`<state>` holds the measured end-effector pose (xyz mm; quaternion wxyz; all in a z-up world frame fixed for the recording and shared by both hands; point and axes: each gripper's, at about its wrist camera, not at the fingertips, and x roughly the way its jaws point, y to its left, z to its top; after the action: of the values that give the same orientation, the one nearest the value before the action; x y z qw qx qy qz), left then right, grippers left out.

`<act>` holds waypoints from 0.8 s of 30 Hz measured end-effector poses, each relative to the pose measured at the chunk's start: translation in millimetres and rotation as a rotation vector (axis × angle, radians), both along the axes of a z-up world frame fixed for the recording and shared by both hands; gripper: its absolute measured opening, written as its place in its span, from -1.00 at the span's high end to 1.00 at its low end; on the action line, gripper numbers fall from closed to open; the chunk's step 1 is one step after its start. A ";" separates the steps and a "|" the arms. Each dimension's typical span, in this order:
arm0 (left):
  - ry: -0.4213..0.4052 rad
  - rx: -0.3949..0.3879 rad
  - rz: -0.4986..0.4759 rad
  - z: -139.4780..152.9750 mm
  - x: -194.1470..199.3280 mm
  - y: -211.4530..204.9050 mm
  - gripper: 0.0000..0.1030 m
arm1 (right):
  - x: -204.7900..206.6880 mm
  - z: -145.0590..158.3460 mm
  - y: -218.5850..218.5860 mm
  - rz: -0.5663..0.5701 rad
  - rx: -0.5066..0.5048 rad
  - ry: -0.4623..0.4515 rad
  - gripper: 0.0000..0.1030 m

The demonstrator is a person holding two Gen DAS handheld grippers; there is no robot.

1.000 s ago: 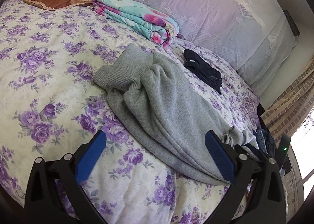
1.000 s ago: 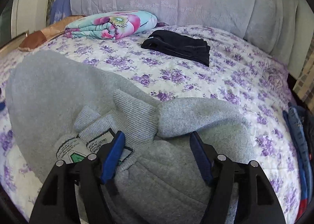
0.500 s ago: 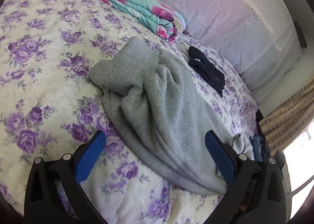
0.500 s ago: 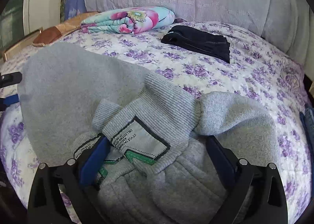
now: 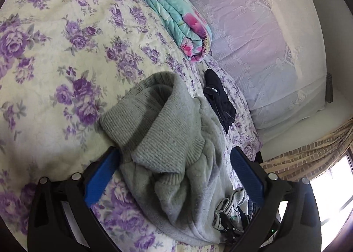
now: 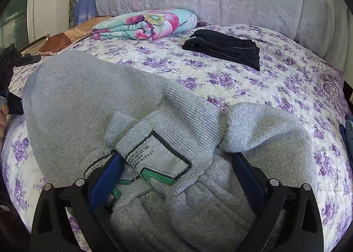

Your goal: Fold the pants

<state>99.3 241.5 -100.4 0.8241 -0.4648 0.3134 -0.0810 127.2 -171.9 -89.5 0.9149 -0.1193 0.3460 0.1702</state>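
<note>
Grey pants (image 6: 88, 106) lie crumpled on a bed (image 6: 253, 88) with a purple-flowered cover, just in front of a folded black garment (image 6: 222, 47) that rests nearer the headboard. In the right wrist view the pants' near edge runs under the camera and is cut off, and the white label (image 6: 158, 159) at the ribbed waistband carries print too small to read. The left gripper (image 6: 8, 80) shows only as a dark sliver at that view's left edge. In the left wrist view a dark tangle at the pants' far end is hard to make out.

Compared with a second ago, the left gripper (image 5: 174, 177) has come much closer to the ribbed cuffs (image 5: 158, 119), which now fill the space between its blue pads. Its jaws stand wide, touching no cloth. The right gripper (image 6: 176, 179) has just been opening; its jaws are now fully spread, with the waistband and label lying loose between them, not pinched. A folded floral quilt (image 6: 145, 25) sits beyond the black garment, to its left.
</note>
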 end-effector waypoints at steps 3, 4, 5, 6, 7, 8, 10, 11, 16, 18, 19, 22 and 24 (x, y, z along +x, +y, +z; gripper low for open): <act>-0.017 0.045 -0.018 2.3 -1.3 -5.2 -0.67 | -0.1 -0.1 -0.1 0.000 0.000 0.000 -0.93; -0.009 0.060 -0.008 0.5 -2.7 -4.4 -0.41 | 0.0 -0.2 0.1 0.000 0.000 0.000 -0.93; -0.006 0.054 -0.005 -2.6 -3.0 -2.8 -0.30 | -0.1 -0.2 0.0 0.000 0.000 0.000 -0.93; -0.013 0.038 0.001 -5.1 -4.9 -0.2 -0.24 | -0.1 -0.3 0.0 0.000 -0.001 0.000 -0.93; -0.016 0.031 0.004 -6.1 -6.1 1.2 -0.15 | -0.2 -0.3 0.0 0.000 -0.001 0.000 -0.93; -0.019 0.031 0.009 -5.9 -7.2 1.7 -0.04 | -0.2 -0.3 -0.1 -0.001 0.000 0.000 -0.93; -0.027 0.023 0.021 -4.9 -8.6 2.6 0.05 | -0.8 0.5 -0.8 0.001 0.006 -0.001 -0.93; -0.028 0.014 0.026 -4.4 -9.6 3.0 0.09 | -3.5 4.2 -3.5 0.000 0.022 -0.009 -0.93; -0.061 0.045 0.029 11.9 -15.9 -1.5 0.17 | -26.7 41.1 -21.0 -0.063 0.107 -0.143 -0.93; -0.088 0.084 0.028 24.5 -18.6 -7.9 0.18 | -11.2 30.1 -17.0 -0.150 -0.024 -0.112 -0.93; -0.099 0.104 0.025 30.3 -20.1 -11.4 0.19 | -2.1 16.7 -14.3 -0.158 -0.076 -0.057 -0.93; -0.131 0.187 0.016 51.4 -24.9 -26.9 0.20 | 0.6 4.0 -11.3 -0.135 -0.081 -0.052 -0.93; -0.155 0.223 0.005 64.5 -27.8 -37.3 0.20 | 2.6 7.4 -18.5 -0.122 -0.032 -0.037 -0.93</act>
<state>71.4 204.3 -35.9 0.8926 -0.3635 0.2547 -0.0795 129.8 -190.4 -82.1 0.9278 -0.1159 0.3383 0.1063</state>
